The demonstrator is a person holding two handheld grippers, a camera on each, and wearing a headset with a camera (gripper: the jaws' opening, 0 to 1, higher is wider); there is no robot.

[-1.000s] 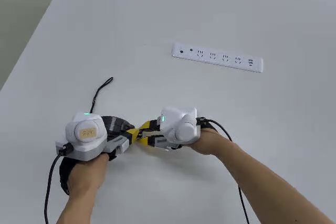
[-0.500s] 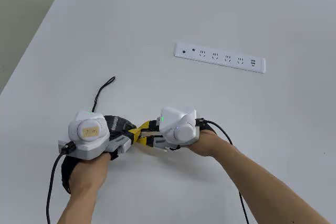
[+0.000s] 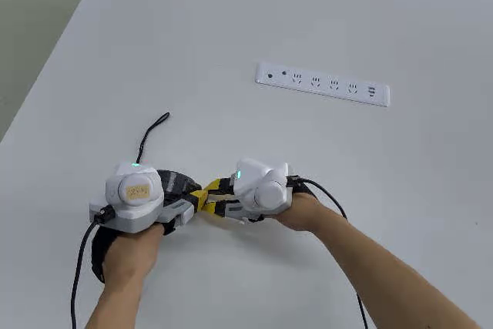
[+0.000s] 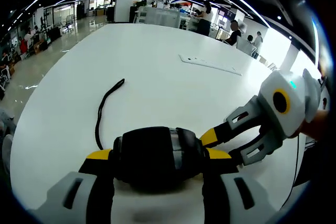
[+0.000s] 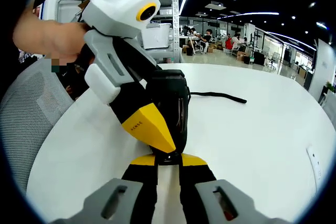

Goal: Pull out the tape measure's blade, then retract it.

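Black tape measure clamped by left tongs; right tongs nip half-hidden blade tip.

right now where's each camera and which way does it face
Head view: on the headset, looking down at the table; both forearms, left gripper and right gripper show.
Left gripper view: on the left gripper, along its jaws clamped on the tape measure.
Right gripper view: on the right gripper, facing the tape measure's other side.
Shared: both gripper views show the tape measure and the opposite gripper.
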